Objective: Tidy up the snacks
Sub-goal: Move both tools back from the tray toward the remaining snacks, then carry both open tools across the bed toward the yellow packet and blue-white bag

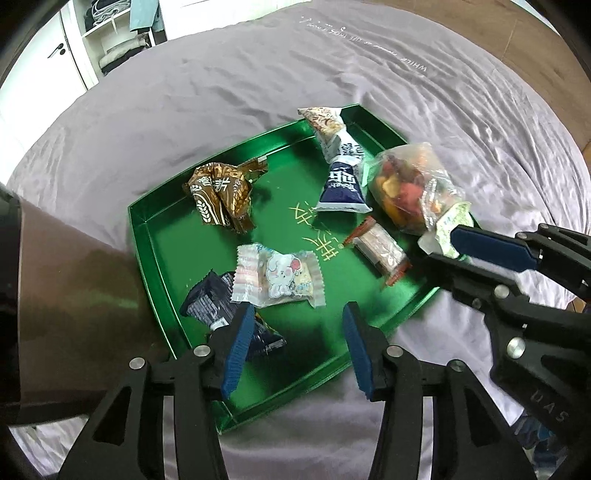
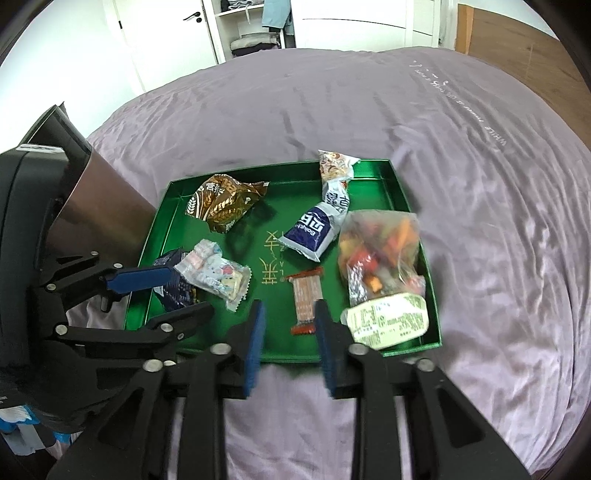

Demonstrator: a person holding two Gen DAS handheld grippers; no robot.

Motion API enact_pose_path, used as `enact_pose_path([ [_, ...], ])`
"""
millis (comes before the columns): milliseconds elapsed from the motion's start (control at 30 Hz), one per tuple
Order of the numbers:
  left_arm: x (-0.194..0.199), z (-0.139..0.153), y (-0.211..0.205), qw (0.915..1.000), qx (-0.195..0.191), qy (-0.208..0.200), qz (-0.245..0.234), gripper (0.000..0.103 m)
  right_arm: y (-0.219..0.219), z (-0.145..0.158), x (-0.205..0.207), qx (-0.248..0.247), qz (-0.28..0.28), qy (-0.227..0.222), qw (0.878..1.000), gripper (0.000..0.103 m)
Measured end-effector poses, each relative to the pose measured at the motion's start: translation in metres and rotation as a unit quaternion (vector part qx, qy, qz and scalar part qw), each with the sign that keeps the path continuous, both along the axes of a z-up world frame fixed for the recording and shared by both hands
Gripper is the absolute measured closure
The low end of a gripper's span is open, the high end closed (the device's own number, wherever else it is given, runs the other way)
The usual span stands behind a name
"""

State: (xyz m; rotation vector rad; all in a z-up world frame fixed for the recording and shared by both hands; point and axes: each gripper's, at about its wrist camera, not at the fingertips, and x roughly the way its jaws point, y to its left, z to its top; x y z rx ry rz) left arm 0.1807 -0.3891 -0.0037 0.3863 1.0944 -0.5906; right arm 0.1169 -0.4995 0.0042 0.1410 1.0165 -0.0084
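So there's a green tray point(image 1: 147, 236) sitting on a bed with a wrinkly lilac sheet point(image 1: 258, 66), and all the snacks are inside it. A crumpled brown packet point(image 1: 219, 195) is near the far left corner. A white pouch with a nut print point(image 1: 321, 120) leans at the far edge, touching a navy-and-white pouch point(image 1: 341, 184) just in front of it. Next to that, along the right side, is a clear bag of mixed colourful snacks point(image 1: 410, 184) with a white-and-green label point(image 2: 388, 321) on its near end. A small bar with red crimped ends point(image 1: 380, 251) lies between that bag and the gold characters printed on the tray floor. On the near left, a white candy wrapper with a cartoon mouse point(image 1: 280, 277) overlaps a dark blue packet point(image 1: 210, 302).

The left gripper point(image 1: 295, 350) hangs over the tray's near-left part, blue pads spread wide apart with nothing between them. The right gripper point(image 2: 290, 339) is over the near edge, also spread with nothing held, and the red-ended bar point(image 2: 306, 299) sits just ahead of the gap. From the left camera, one of its pads overlaps the snack bag's label, but I can't tell if it's touching.

A white wardrobe point(image 2: 251, 26) with open shelves is behind the bed.
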Motion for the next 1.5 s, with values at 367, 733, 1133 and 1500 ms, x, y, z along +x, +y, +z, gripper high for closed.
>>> enact_pose_path([
  [367,-0.031,0.017,0.004,0.9998,-0.003,-0.003,-0.022,0.053,-0.001,0.018,-0.034,-0.009,-0.043,0.001,0.999,0.067],
  [733,-0.078,0.053,0.022,0.9977,-0.007,-0.009,-0.066,0.045,0.007,0.041,-0.072,-0.022,-0.074,0.018,0.997,0.045],
  [1133,-0.112,0.103,0.101,0.9953,0.004,-0.047,-0.085,0.045,0.062,0.069,-0.119,-0.032,-0.052,0.056,0.997,0.045],
  [1500,-0.090,0.133,0.243,0.9960,0.047,-0.071,0.026,0.045,0.164,0.098,-0.123,-0.030,0.055,0.069,0.996,0.045],
])
